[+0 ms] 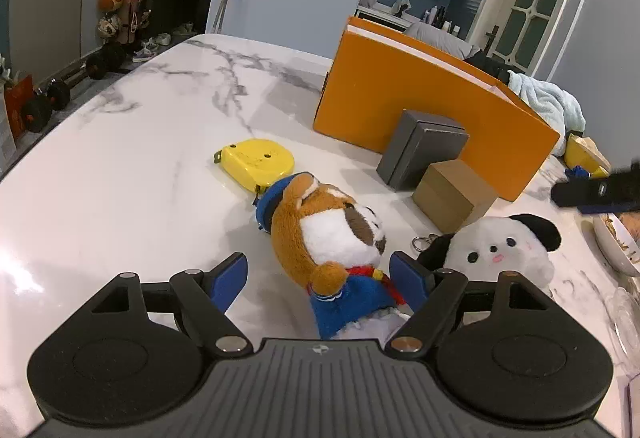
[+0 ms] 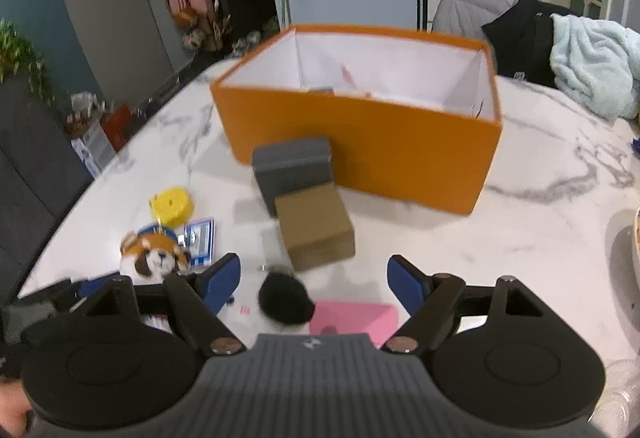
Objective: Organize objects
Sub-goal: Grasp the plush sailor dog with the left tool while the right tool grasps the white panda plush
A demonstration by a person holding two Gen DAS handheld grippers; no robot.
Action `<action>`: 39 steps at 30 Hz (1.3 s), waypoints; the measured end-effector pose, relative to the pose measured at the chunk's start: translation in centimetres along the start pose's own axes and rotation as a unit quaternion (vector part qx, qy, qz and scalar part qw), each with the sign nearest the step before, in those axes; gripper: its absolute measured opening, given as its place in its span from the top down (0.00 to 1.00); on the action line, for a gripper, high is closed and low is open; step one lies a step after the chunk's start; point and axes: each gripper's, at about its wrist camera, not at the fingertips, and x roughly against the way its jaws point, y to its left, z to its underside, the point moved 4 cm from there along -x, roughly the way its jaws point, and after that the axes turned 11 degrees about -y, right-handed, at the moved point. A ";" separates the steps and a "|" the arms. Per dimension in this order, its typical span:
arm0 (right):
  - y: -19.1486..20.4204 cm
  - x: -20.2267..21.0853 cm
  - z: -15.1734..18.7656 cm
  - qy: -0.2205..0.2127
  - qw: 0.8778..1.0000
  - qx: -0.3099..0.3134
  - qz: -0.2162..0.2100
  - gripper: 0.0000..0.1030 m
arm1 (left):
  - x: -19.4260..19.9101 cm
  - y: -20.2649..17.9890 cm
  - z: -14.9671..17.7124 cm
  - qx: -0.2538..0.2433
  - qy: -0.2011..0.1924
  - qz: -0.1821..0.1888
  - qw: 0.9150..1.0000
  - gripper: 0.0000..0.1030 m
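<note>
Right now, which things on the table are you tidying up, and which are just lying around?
For tidying:
orange box
brown-and-white plush, between the open left gripper fingers
white plush
grey box
cardboard box
yellow tape measure
pink block

Probably just lying around:
light blue towel
food bowl

The left gripper (image 1: 318, 278) fills the lower part of the left wrist view, tilted down toward the desk, its jaws spread wide and its blue pads (image 1: 228, 280) pressing on nothing. The right gripper (image 2: 314, 280) sits low in the right wrist view, also angled downward, jaws apart with both blue pads (image 2: 404, 284) free. The right gripper's dark tip also shows at the right edge of the left wrist view, and the left one at the lower left of the right wrist view.
</note>
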 end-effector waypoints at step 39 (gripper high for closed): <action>7.4 -4.1 7.5 0.115 0.987 0.092 -0.070 0.29 | 0.6 2.1 0.7 -0.009 0.007 0.047 0.999 0.34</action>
